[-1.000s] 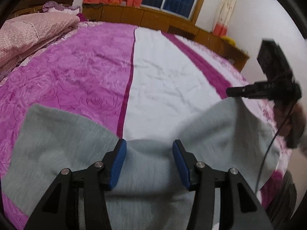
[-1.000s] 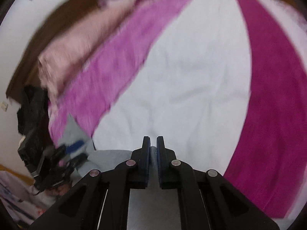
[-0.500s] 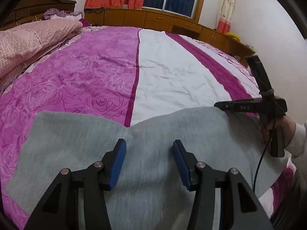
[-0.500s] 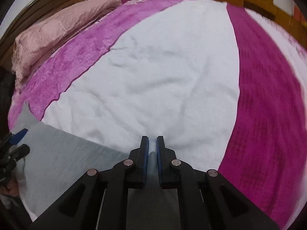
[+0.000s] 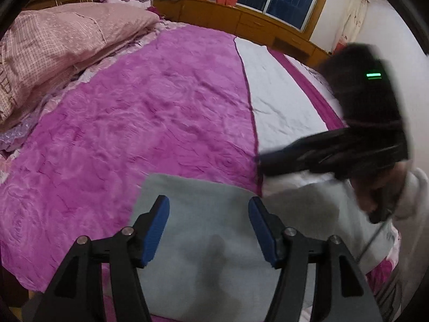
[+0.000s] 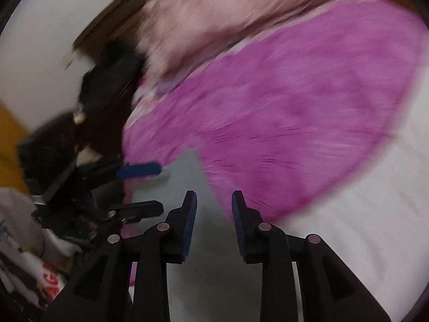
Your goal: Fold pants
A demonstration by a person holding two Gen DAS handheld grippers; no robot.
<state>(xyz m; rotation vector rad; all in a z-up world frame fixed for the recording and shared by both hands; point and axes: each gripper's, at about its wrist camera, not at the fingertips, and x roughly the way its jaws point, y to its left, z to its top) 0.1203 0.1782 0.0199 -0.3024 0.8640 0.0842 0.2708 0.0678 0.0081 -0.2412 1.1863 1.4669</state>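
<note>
The grey pants lie folded over on the magenta and white bedspread, near the bed's front edge. My left gripper hovers over them, its jaws opening wide, the blue pads clear of the cloth. In the same view my right gripper is a black blur just right of the pants' far edge. In the right wrist view the right gripper is over the pants with its jaws opening and the pads not pressing on the cloth. The left gripper shows at the left.
A pink quilt and pillows are piled at the left head of the bed. A wooden cabinet runs under the dark window. A person's white sleeve is at the right. The bed's front edge lies just below the pants.
The pants were spread wide and now lie folded to the left. The right gripper swept left across the bed with its end, then its shut jaws parted. The left jaws widened.
</note>
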